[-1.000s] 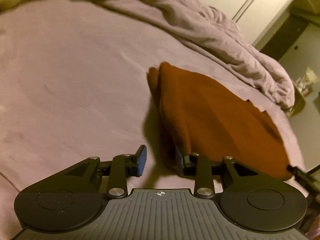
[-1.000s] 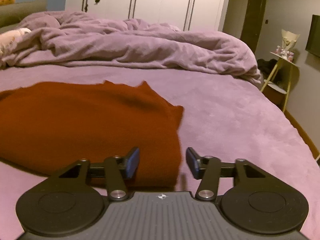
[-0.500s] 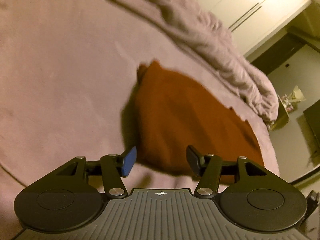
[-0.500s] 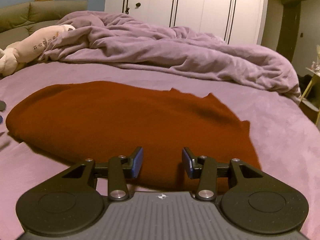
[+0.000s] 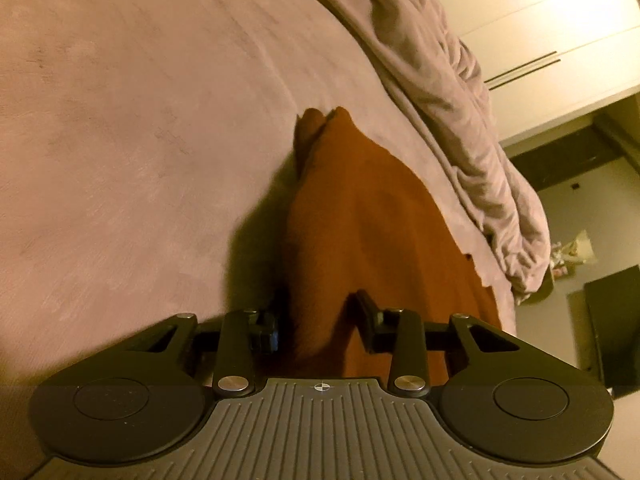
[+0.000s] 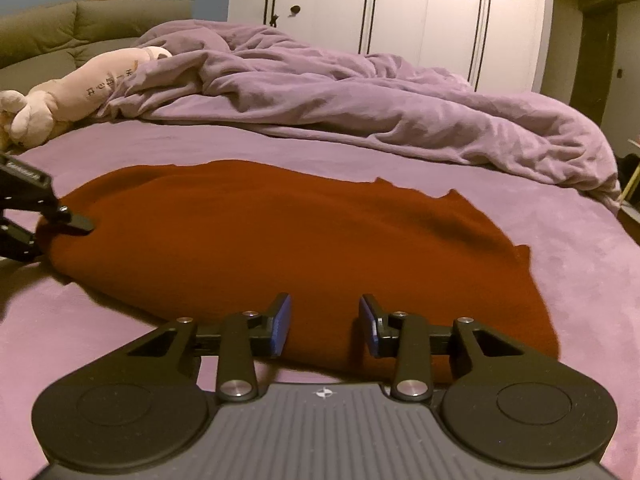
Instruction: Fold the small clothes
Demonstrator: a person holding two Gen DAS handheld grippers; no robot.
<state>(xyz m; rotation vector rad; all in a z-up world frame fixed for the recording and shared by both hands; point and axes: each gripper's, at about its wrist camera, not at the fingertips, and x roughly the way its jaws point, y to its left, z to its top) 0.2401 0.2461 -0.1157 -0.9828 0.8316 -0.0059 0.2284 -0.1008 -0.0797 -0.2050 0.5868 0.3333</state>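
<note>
A rust-red garment (image 6: 280, 236) lies folded flat on the purple bed sheet (image 6: 580, 280). In the left wrist view the garment (image 5: 372, 216) runs away from me, and my left gripper (image 5: 318, 316) is open with the garment's near end between its fingers. My right gripper (image 6: 324, 322) is open at the garment's long near edge, its blue-padded fingers over the cloth. The left gripper also shows in the right wrist view (image 6: 60, 216) at the garment's left end.
A crumpled purple duvet (image 6: 360, 100) lies across the back of the bed. A pale plush toy (image 6: 80, 88) lies at the back left by a green headboard (image 6: 80, 28). White wardrobe doors (image 6: 400, 12) stand behind. A dark doorway (image 5: 580, 168) is at right.
My left gripper has moved onto the garment's end, which now sits between its open fingers. My right gripper has slid left along the garment's near edge.
</note>
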